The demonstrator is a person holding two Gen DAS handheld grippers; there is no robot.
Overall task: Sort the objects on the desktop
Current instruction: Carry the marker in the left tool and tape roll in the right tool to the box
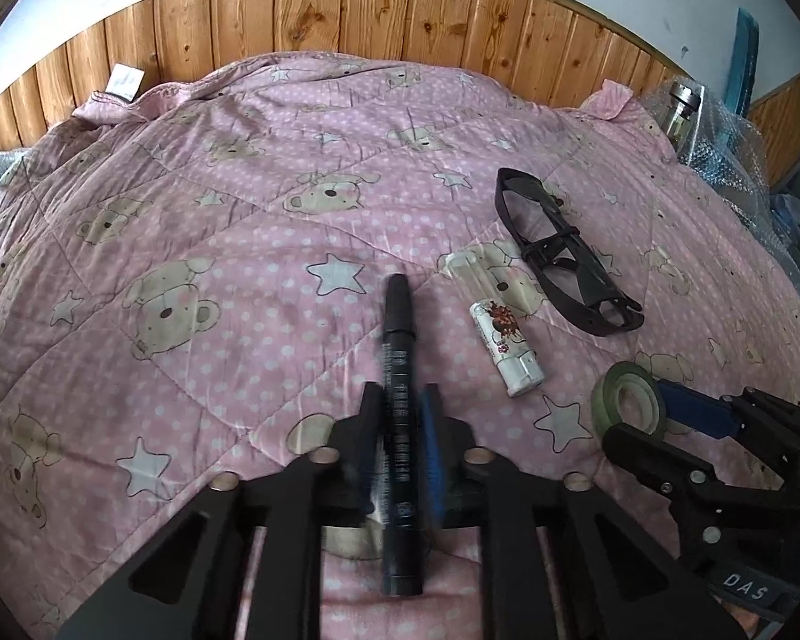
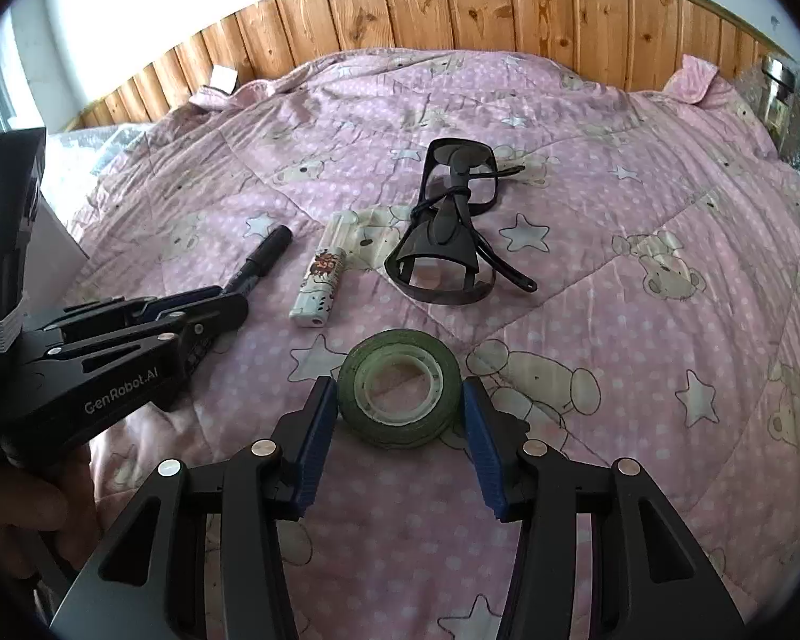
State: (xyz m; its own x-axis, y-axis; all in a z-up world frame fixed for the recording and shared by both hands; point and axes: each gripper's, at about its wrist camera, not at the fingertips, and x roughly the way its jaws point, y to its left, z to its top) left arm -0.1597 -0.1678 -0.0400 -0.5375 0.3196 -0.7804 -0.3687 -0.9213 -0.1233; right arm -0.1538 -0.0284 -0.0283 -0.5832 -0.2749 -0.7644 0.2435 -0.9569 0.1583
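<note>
1. Far left, the left gripper [image 1: 402,410] has its two blue-padded tongs drawn in around the black cylindrical marker pen [image 1: 397,368]. The pen runs lengthwise between them, cap pointing away, back end reaching toward the camera. The pads look pressed onto the barrel, though motion blur softens the contact.
2. Next along on the pink quilted blanket with bears and stars [image 1: 197,224] lies the small white plastic lighter with a red-brown print [image 1: 506,349], flat, just right of the pen and touching nothing.
3. Beyond it sit the black wraparound plastic safety glasses [image 1: 565,256], arms folded, just beside the lighter's far end; whether they touch it I cannot tell.
4. Over to the right gripper [image 2: 397,416]: tongs wide apart, straddling the olive-green roll of tape with a white core [image 2: 398,394], which lies flat on the blanket. The left pad is at the roll's edge, the right one just clear. Nothing clamped yet.
5. Far right, at the blanket's edge, a glass jar with a metal lid [image 1: 682,106] stands on bubble wrap.
6. My read: both hands are at the pick-up step, pen gripped, tape about to be. Next, the right tongs need to come together squarely across the roll's rim before lifting; no sorting destination shows.
</note>
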